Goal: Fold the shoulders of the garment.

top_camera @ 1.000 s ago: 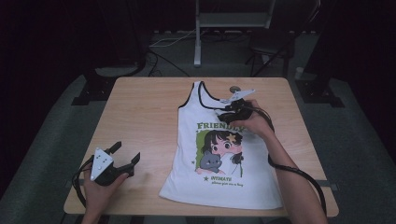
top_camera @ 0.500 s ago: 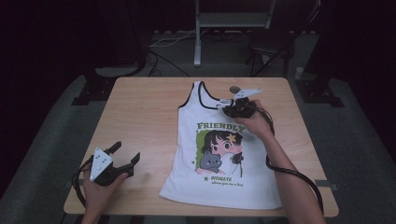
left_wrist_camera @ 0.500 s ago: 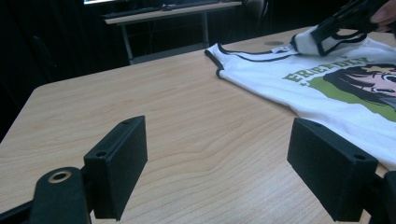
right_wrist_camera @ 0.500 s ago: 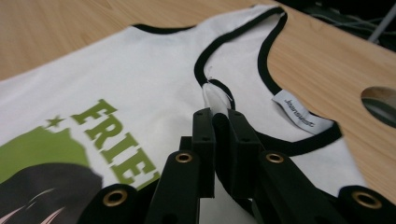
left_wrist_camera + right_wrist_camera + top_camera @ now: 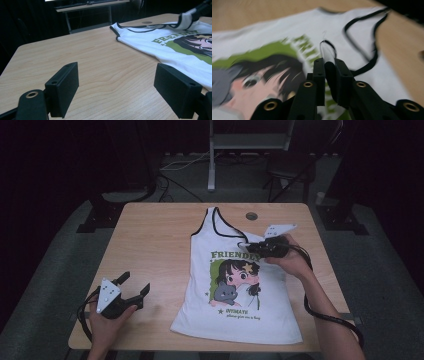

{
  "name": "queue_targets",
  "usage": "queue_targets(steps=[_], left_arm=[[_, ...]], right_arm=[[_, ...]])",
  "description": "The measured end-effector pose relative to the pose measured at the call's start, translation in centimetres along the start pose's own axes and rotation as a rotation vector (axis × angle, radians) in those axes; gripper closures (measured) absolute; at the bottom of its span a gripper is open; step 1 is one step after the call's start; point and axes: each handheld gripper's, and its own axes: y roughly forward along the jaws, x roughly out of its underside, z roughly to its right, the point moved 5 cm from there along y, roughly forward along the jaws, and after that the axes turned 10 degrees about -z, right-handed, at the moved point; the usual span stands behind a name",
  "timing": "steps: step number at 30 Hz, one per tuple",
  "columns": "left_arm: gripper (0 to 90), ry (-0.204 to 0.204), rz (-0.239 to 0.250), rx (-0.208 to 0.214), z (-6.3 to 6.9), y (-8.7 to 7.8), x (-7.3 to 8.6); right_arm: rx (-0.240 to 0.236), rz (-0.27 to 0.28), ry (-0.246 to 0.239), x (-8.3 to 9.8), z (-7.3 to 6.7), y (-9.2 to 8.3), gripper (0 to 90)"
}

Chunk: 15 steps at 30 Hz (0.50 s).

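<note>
A white tank top (image 5: 240,290) with a cartoon girl print lies flat on the right half of the wooden table (image 5: 160,245). My right gripper (image 5: 246,246) is at its right shoulder, shut on the black-trimmed strap (image 5: 327,48). Its jaws closed within the last second and have just eased apart slightly, and the strap fabric is still pinched between them (image 5: 328,61). The strap is lifted off the shirt (image 5: 185,18). My left gripper (image 5: 134,284) rests at the table's near left, open, with only bare wood between its jaws (image 5: 116,87).
A round cable hole (image 5: 251,215) sits in the table behind the shirt. The right gripper's black cable (image 5: 320,310) trails off the table's right side. A metal stand (image 5: 212,165) and dark furniture stand behind the table.
The right gripper closed on the shirt's right strap and moved right and toward the person, drawing the strap over the printed lettering. The left gripper stayed put.
</note>
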Motion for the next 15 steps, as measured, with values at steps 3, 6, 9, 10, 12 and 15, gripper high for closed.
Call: queue_targets(steps=[3, 6, 9, 10, 12, 15], left_arm=[[19.6, 0.000, -0.001, 0.001, 0.0, 0.0, 0.0], [19.6, 0.000, 0.000, 0.001, 0.0, 0.0, 0.0], [19.6, -0.002, 0.003, 0.003, 0.0, 0.0, 0.0], [19.6, 0.000, 0.000, 0.003, 0.0, 0.0, 0.0], [19.6, 0.003, 0.000, 0.003, 0.0, 0.0, 0.0], [19.6, 0.005, -0.001, 0.002, 0.0, 0.0, 0.0]], right_arm=[[-0.052, -0.044, -0.011, 0.8, -0.9, 0.0, 73.9], [-0.060, -0.009, 0.011, 0.8, -0.7, -0.6, 68.7], [0.008, 0.102, 0.116, 0.4, 0.9, -2.6, 60.1], [0.023, 0.120, 0.134, 0.3, 1.2, -2.9, 58.4], [0.055, 0.124, 0.182, 0.4, 1.7, -3.2, 55.2], [0.035, 0.086, 0.177, 0.5, 1.0, -2.1, 52.8]])
